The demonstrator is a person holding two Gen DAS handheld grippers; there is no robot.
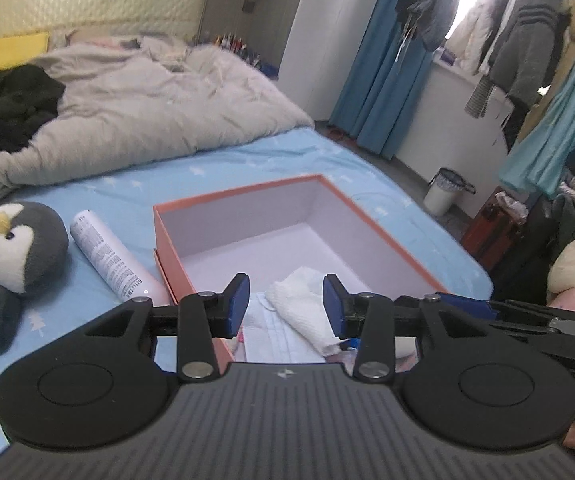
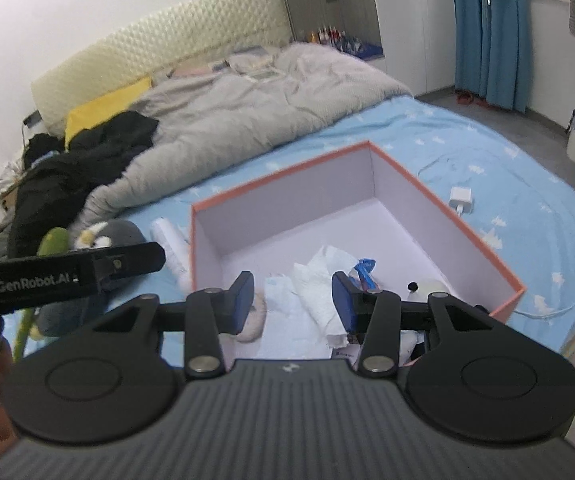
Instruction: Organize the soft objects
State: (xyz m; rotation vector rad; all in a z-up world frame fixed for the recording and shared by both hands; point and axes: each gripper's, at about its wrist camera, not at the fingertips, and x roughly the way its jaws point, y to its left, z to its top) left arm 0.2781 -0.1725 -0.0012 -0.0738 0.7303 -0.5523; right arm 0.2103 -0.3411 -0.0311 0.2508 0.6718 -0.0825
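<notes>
An orange box (image 1: 247,194) (image 2: 483,236) with a white inside sits on the blue bed sheet. A white folded cloth (image 1: 307,308) (image 2: 323,292) lies in its near part with other soft items, among them a pale face mask (image 2: 283,296) and a blue-wrapped item (image 2: 365,270). A grey penguin plush (image 1: 23,244) (image 2: 115,234) lies left of the box, beside a white tube (image 1: 111,258). My left gripper (image 1: 285,304) is open and empty above the box's near end. My right gripper (image 2: 293,300) is open and empty above the cloth.
A grey duvet (image 1: 147,108) and black clothes (image 2: 87,160) fill the bed's far side. A white charger (image 2: 461,198) lies on the sheet right of the box. A green plush (image 2: 53,240) sits by the penguin. A bin (image 1: 445,190) and hanging clothes stand at the right.
</notes>
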